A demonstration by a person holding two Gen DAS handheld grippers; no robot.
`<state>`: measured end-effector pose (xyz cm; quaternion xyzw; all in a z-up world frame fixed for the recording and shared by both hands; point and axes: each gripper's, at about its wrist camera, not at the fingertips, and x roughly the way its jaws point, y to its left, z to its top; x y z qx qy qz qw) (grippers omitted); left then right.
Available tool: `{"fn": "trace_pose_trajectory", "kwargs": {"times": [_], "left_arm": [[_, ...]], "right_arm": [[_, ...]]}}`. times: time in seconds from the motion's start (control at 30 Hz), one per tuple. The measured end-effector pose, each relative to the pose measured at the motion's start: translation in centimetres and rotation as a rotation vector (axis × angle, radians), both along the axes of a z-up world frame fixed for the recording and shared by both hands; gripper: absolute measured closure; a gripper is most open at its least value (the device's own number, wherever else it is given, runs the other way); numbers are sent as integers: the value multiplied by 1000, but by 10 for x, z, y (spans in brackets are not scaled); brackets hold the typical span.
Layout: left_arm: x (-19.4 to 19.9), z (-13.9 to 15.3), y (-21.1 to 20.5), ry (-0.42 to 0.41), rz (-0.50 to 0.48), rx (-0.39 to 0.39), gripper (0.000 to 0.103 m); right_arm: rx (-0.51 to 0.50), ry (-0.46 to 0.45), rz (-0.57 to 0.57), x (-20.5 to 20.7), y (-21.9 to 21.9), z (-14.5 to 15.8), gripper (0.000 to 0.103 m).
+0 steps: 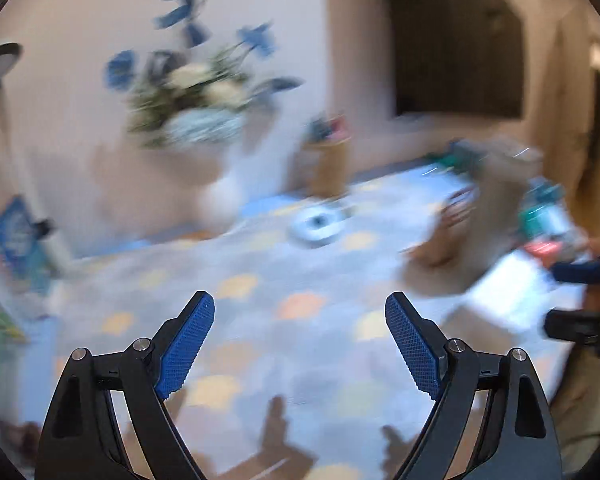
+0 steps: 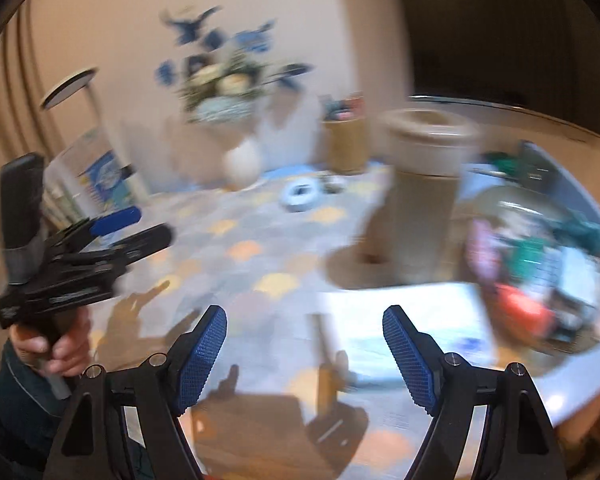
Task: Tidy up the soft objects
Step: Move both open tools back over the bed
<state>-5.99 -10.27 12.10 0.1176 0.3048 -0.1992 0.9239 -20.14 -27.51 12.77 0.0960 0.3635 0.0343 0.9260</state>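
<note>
Both views are smeared by motion. My left gripper stands open above the dotted tablecloth, nothing between its blue pads. My right gripper is open too, over a flat white cloth-like sheet lying on the table; what the sheet is made of I cannot tell. To its right a white basin holds several mixed items, too blurred to name. A hand holds the left gripper at the left of the right wrist view. The right gripper shows at the right edge of the left wrist view.
A tall beige lidded cup stands just behind the white sheet. Farther back are a white vase of blue and cream flowers, a brown pen holder and a small white round object. A lamp stands at the back left.
</note>
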Motion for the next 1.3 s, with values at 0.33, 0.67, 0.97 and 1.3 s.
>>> {"fn": "trace_pose_trajectory", "kwargs": {"times": [0.33, 0.67, 0.97, 1.3], "left_arm": [[58, -89, 39, 158, 132, -33, 16], [78, -124, 54, 274, 198, -93, 16], [76, -120, 45, 301, 180, -15, 17], [128, -43, -1, 207, -124, -88, 16]], "right_arm": [[180, 129, -16, 108, 62, -84, 24], [-26, 125, -54, 124, 82, -118, 24], [57, 175, -98, 131, 64, -121, 24], [384, 212, -275, 206, -4, -45, 24]]}}
